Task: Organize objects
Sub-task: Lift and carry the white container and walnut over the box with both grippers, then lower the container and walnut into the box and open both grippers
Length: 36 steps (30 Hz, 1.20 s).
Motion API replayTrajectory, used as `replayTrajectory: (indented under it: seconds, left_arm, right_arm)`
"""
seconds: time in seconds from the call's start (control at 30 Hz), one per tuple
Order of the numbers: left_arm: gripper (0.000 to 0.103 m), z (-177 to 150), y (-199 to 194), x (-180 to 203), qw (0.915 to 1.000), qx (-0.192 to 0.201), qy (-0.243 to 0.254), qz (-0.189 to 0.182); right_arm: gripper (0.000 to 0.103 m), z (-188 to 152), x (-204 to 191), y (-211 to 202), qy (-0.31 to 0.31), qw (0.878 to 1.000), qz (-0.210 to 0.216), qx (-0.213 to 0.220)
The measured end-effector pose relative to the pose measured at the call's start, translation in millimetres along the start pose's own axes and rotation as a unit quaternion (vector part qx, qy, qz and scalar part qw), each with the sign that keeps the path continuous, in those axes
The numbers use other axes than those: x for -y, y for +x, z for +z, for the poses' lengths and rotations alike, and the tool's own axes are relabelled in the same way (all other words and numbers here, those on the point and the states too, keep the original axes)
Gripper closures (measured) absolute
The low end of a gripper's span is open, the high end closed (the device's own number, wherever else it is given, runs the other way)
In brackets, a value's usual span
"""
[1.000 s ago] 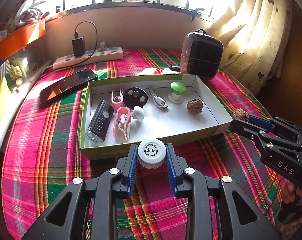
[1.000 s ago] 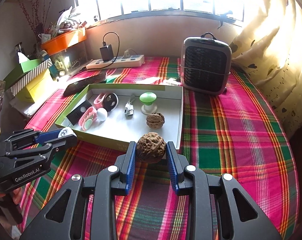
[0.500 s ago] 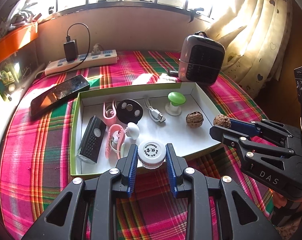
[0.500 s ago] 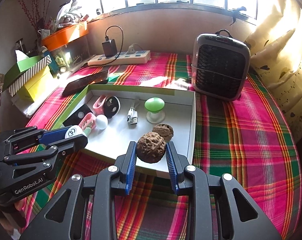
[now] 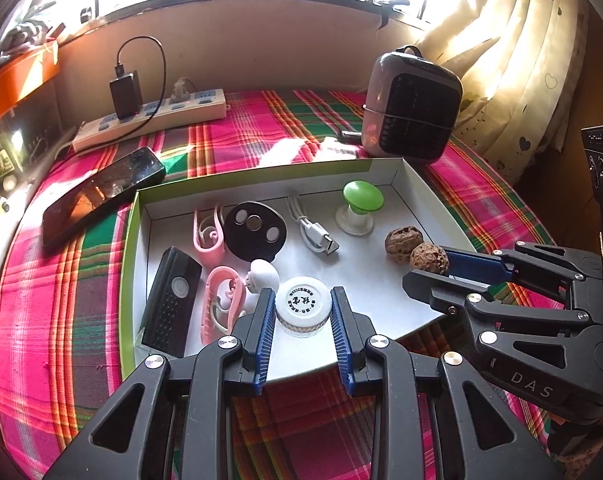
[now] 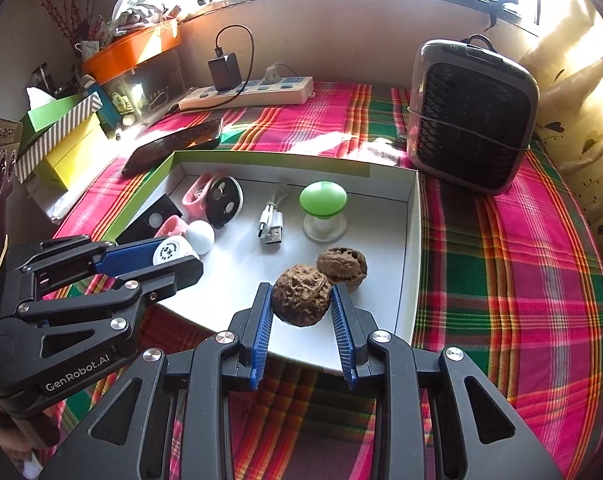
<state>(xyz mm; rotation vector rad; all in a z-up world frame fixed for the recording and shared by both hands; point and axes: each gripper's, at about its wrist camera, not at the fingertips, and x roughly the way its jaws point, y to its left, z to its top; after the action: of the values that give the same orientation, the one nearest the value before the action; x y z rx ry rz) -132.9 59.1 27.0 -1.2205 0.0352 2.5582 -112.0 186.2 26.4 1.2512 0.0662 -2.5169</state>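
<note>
Tools (image 5: 302, 312) (image 6: 301, 300) clamped on jar (image 5: 301, 305), walnut (image 6: 300, 294)

Two downward wrist views, shared tray (image 5: 133, 240)

The desk (image 6: 501, 240) is covered by a plaid cloth (image 5: 61, 280) in pink, green and orange. An open shallow box (image 6: 415, 216) with green outer walls is set on the cloth near the middle. A dark phone (image 5: 101, 194) is laid just beside the box's far left corner. A white power strip (image 6: 249, 94) is placed along the back wall, and a small grey heater (image 6: 471, 116) is stood behind the box's far right corner.
</note>
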Motion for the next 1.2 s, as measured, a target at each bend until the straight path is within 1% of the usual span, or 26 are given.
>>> replayTrajectory:
  seconds: [0.2,0.43,0.63,1.2]
  left_arm:
    - [0.077,2,9,-1,1.0000,-0.008,0.002,0.000]
    - [0.077,1,19,-2,0.9998,-0.018,0.003,-0.002]
    - [0.077,2,22,-3,0.9998,-0.021,0.001,0.000]
    - [0.077,4,26,-5,0.9995,-0.029,-0.006,-0.003]
  right_arm:
    - [0.072,0,4,9,0.001,1.000,0.000,-0.016]
    - [0.072,1,3,13,-0.003,1.000,-0.007,-0.020]
    - [0.072,2,3,15,-0.008,1.000,-0.018,-0.022]
    - [0.072,6,1,20,-0.012,0.999,-0.020,-0.042]
